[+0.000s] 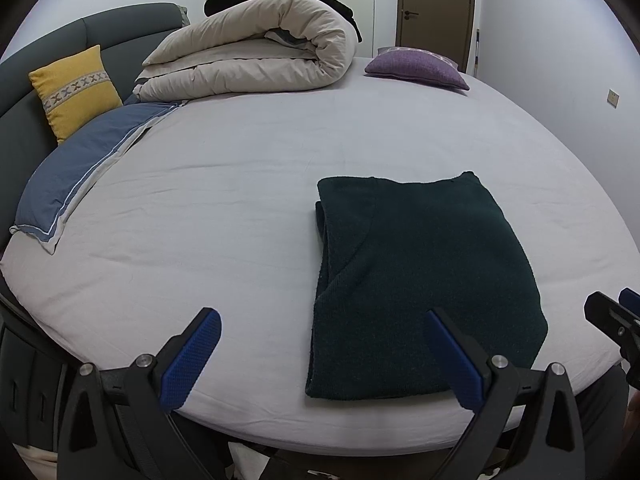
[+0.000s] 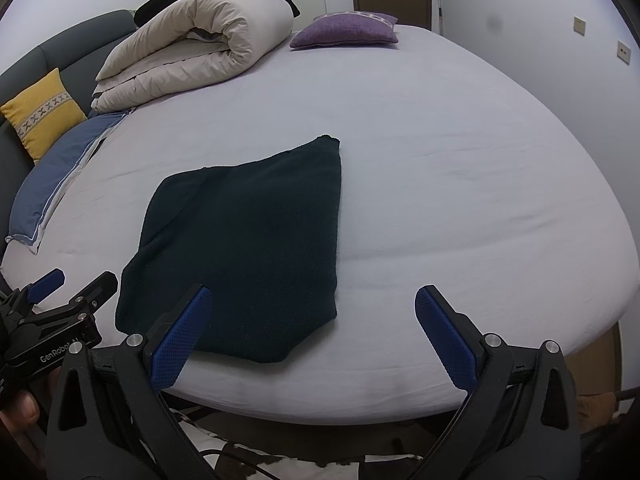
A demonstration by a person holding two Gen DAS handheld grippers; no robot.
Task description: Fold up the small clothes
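Observation:
A dark green knitted garment (image 1: 420, 280) (image 2: 248, 248) lies folded into a rough rectangle on the pale grey bed sheet (image 1: 240, 200) (image 2: 460, 200), close to the near edge. My left gripper (image 1: 322, 320) hovers open over the bed's near edge, its right finger above the garment's near part and nothing between its fingers. My right gripper (image 2: 312, 300) is also open and empty, with its left finger over the garment's near right corner. Each gripper shows at the edge of the other's view: the right gripper (image 1: 616, 312), the left gripper (image 2: 76, 280).
A rolled beige duvet (image 1: 256, 52) (image 2: 192, 48) lies at the back of the bed. A purple cushion (image 1: 416, 66) (image 2: 348, 32), a yellow cushion (image 1: 74, 90) (image 2: 40, 114) and a blue pillow (image 1: 88, 172) (image 2: 56, 184) sit around it. A brown door (image 1: 436, 8) stands behind.

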